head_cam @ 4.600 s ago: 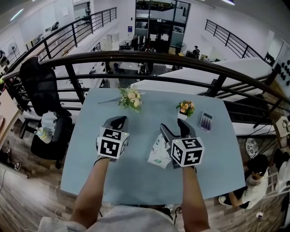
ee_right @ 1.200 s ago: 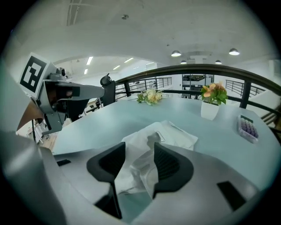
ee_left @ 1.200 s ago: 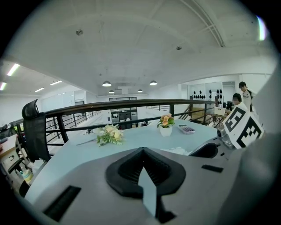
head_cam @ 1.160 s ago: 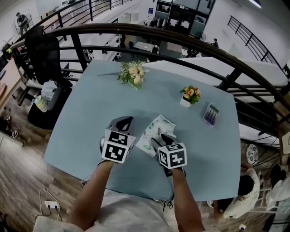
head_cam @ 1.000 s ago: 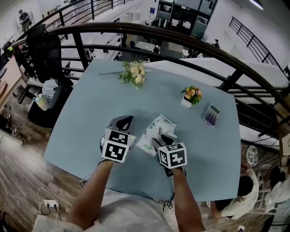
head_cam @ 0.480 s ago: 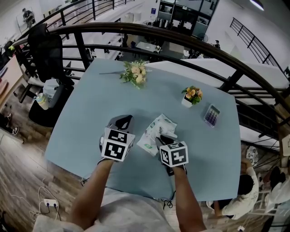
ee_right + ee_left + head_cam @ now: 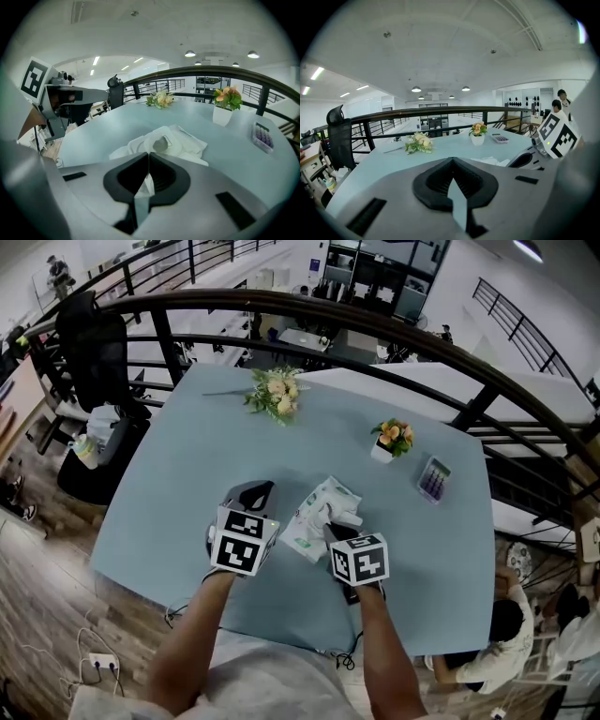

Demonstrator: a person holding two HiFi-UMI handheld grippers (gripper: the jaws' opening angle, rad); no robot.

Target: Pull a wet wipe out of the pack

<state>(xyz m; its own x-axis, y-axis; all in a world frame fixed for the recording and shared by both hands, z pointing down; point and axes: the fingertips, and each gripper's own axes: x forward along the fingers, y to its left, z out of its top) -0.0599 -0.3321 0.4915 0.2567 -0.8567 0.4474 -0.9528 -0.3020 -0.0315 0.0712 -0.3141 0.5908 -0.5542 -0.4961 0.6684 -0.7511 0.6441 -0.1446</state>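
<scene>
Wipe [image 7: 144, 186] between closed right gripper [image 7: 149, 154] jaws

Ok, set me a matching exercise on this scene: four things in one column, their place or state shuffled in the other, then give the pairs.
Things:
1. right gripper
2. left gripper
3. flower bouquet
4. calculator

Place or state:
A. lies near the far edge of the table
B. shut, nothing between its jaws
C. lies to the right of the potted flowers
D. shut on a wet wipe

Pairs: 1-D, 2-B, 3-A, 4-C
</scene>
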